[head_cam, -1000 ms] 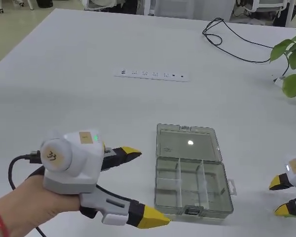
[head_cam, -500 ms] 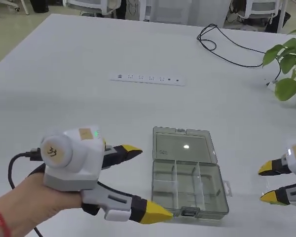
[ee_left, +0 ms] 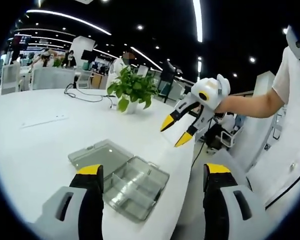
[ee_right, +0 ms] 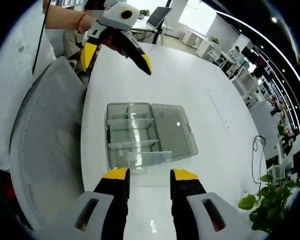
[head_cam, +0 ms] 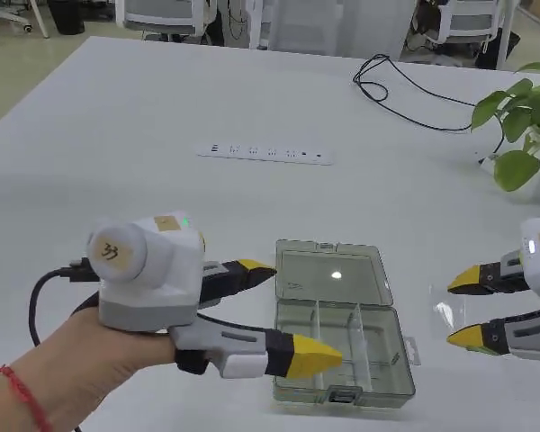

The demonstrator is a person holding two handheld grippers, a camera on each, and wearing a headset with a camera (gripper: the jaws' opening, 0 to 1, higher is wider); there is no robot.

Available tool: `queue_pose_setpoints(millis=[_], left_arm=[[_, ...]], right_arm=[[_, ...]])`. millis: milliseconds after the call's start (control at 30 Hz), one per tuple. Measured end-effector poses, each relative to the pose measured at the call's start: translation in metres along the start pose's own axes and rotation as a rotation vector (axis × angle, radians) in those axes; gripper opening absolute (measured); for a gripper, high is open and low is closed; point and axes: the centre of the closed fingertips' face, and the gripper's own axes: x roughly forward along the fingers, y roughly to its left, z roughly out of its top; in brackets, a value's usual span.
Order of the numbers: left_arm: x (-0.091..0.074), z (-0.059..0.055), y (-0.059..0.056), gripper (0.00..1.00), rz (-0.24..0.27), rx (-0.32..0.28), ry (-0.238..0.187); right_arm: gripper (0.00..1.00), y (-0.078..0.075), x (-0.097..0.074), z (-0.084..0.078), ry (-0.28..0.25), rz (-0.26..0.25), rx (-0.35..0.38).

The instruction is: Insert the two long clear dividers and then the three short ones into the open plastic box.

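Clear divider (ee_right: 150,159), right of plastic box (head_cam: 360,270): I judge it light, thin, slippery; my right gripper (ee_right: 150,173) pinches its 2 ends; left gripper (ee_left: 153,169) gapes empty.

Your left gripper (head_cam: 303,312) has a white and grey body and two black jaws that end in yellow, wedge-shaped tips. In the left gripper view, each jaw rises from a pale grey block with a dark slot in it. A black cable (head_cam: 36,301) loops out from the rear of the left gripper. Just behind the gripper, a thin red cord (head_cam: 22,396) circles your wrist. Across from the left gripper, your right gripper (head_cam: 452,311) is built alike: white body, black jaws, yellow tips. You wear a white short-sleeved top (ee_left: 288,80).
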Motion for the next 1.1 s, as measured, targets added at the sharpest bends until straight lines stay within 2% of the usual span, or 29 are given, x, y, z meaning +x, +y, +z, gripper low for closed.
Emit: queue_pose_setpoints(millis=[100,167,300,433,700,833,1100], left_arm=[[0.003,0.005,-0.002,0.79,0.002,-0.026,-0.007],[0.006,0.007,-0.003,0.76,0.003,-0.09,-0.004],[0.012,0.01,-0.007,0.71,-0.013,-0.13,-0.006],[0.018,0.015,-0.012,0.65,-0.024,-0.188,-0.021],[0.032,0.016,-0.027,0.53,-0.059,-0.292,-0.019],[0.036,0.02,-0.03,0.41,-0.071,-0.358,-0.037],[0.044,0.013,-0.04,0.26,-0.096,-0.428,-0.01]], right_arm=[[0.33,0.0,-0.003,0.011,-0.018,-0.015,0.005],[0.33,0.001,-0.005,0.019,-0.031,-0.023,0.005],[0.33,0.005,-0.008,0.033,-0.052,-0.029,0.005],[0.33,0.01,-0.009,0.04,-0.055,-0.033,-0.008],[0.33,0.016,-0.012,0.054,-0.053,-0.042,-0.041],[0.33,0.02,-0.012,0.06,-0.045,-0.039,-0.067],[0.33,0.027,-0.014,0.075,-0.058,-0.034,-0.091]])
